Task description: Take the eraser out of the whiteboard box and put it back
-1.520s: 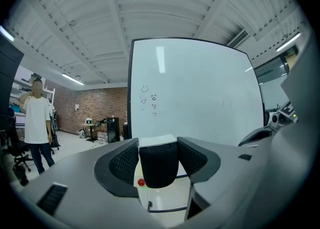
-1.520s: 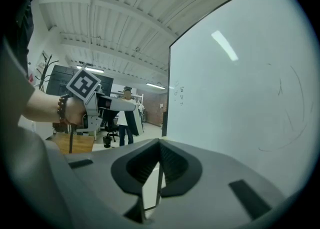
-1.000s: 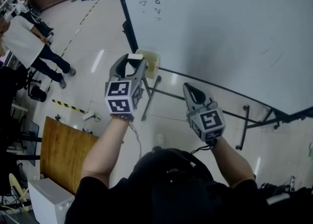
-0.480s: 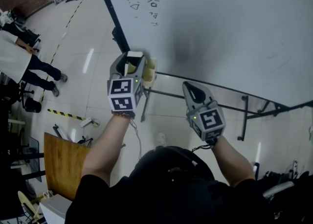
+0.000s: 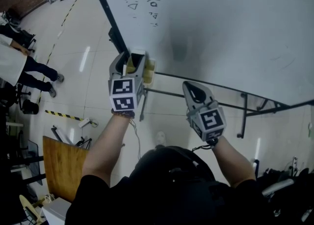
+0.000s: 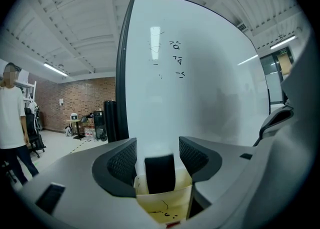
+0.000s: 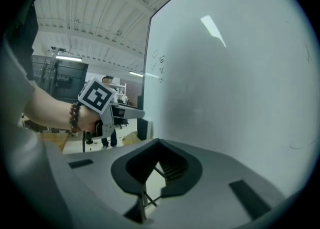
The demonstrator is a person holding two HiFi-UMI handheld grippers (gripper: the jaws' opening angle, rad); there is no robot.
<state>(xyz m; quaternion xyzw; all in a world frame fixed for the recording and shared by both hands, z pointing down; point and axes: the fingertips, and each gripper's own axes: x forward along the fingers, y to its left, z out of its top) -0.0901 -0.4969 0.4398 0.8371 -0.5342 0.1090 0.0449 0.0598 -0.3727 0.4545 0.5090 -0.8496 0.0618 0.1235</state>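
Note:
A pale yellow box [image 5: 150, 70] hangs at the lower left corner of the whiteboard [image 5: 221, 22]. In the left gripper view the eraser [image 6: 160, 173], black with a white top, stands upright in that box [image 6: 165, 208]. My left gripper [image 6: 157, 160] straddles the eraser and its jaws are opening; a thin gap shows on each side between the pads and the eraser. The head view shows the left gripper [image 5: 132, 59] right over the box. My right gripper [image 5: 189, 87] hangs lower right, off the board, shut and empty, with its tips [image 7: 160, 143] meeting.
The whiteboard's black frame [image 5: 105, 17] and its stand's legs [image 5: 243, 116] lie just ahead and below. A wooden table [image 5: 61, 165] is at the lower left. People [image 5: 19, 62] stand on the tiled floor far left.
My left gripper has moved forward and down with the eraser, from beside the box to over it at the board's corner. The right gripper has barely shifted.

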